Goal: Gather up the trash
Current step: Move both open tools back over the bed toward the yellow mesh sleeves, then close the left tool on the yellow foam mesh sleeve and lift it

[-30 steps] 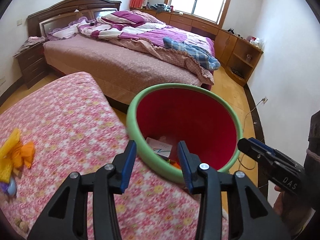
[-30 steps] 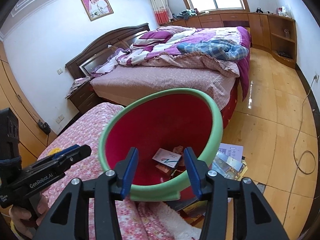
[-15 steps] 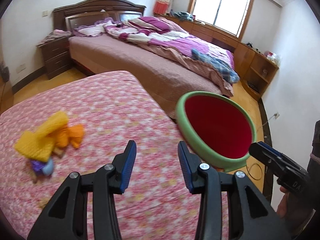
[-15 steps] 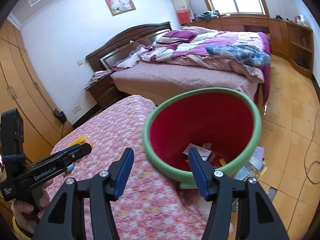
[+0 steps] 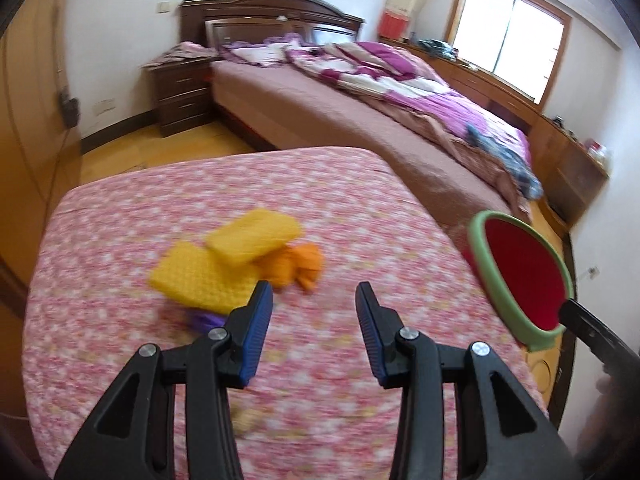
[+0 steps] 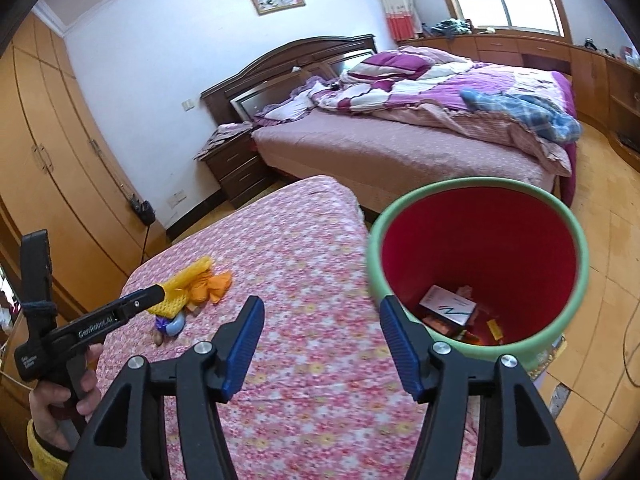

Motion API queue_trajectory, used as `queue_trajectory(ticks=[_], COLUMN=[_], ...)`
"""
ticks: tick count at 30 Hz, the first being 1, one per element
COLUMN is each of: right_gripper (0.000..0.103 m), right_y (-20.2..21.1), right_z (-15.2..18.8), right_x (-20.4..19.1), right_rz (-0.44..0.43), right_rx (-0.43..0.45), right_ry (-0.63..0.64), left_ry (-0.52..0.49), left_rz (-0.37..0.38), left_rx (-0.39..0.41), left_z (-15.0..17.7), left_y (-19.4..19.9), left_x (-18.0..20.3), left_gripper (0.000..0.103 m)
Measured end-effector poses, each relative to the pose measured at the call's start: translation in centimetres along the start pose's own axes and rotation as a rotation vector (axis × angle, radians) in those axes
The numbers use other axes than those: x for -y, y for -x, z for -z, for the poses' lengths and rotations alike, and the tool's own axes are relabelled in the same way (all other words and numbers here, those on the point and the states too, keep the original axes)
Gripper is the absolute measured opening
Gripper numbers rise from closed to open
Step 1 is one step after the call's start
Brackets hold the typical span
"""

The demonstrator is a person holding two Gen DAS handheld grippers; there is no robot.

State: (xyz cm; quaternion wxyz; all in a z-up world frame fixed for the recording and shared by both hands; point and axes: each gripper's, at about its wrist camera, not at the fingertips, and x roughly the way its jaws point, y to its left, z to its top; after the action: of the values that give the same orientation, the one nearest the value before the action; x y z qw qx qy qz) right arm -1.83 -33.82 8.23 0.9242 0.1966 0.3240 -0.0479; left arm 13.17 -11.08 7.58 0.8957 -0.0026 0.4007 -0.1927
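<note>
Yellow foam net pieces (image 5: pixel 224 258) and orange peel (image 5: pixel 298 266) lie in a pile on the pink floral cover (image 5: pixel 120 240), with a small purple-blue object (image 5: pixel 204 320) beside them. The pile also shows in the right wrist view (image 6: pixel 188 288). My left gripper (image 5: pixel 314 300) is open and empty, just short of the pile. My right gripper (image 6: pixel 320 320) is open and empty over the cover's right edge. The red bin with a green rim (image 6: pixel 480 248) stands right of the cover and holds a white box (image 6: pixel 448 308) and scraps. It also shows in the left wrist view (image 5: pixel 520 276).
A large bed (image 6: pixel 400 148) with purple bedding stands behind. A dark nightstand (image 6: pixel 236 168) is at its left. Wooden wardrobes (image 6: pixel 52 168) line the left wall. Papers (image 6: pixel 552 356) lie on the wooden floor by the bin. A small brown bit (image 6: pixel 158 338) lies near the pile.
Both grippers have swung left, away from the bin. The left one now faces the yellow and orange pile; the bin has slid to the right in both views.
</note>
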Motion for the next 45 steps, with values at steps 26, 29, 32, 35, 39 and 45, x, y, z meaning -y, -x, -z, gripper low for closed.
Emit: queue_trajectory(ticks=[26, 29, 32, 35, 39, 45], right_gripper=[0.067, 0.067, 0.067, 0.067, 0.067, 0.066], right_y=[-11.2, -12.2, -13.0, -13.4, -13.9, -14.6], right_z=[-1.8, -1.6, -1.4, -1.1, -0.7, -0.4], right_x=[-7.6, -8.3, -9.2, -10.0, -10.8, -11.9], right_rz=[-0.055, -0.052, -0.046, -0.037, -0.031, -0.025], right_rx=[-0.133, -0.147, -0.157, -0.162, -0.163, -0.17], right_ry=[0.106, 0.114, 0.123, 0.129, 0.13, 0.145], left_ry=[0.112, 0.127, 0.166, 0.21, 0.242, 0.224], left_rz=[-0.111, -0.11, -0.093, -0.058, -0.022, 0.058], left_rx=[-0.061, -0.055, -0.05, -0.054, -0.051, -0.025], left_z=[-0.2, -0.4, -0.4, -0.3, -0.1, 0.2], left_y=[-7.4, -7.7, -7.9, -8.2, -8.4, -7.5], left_x=[-9.9, -10.2, -10.9, -11.7, -12.2, -11.9], left_gripper=[0.053, 0.058, 0.058, 0.058, 0.058, 0.024])
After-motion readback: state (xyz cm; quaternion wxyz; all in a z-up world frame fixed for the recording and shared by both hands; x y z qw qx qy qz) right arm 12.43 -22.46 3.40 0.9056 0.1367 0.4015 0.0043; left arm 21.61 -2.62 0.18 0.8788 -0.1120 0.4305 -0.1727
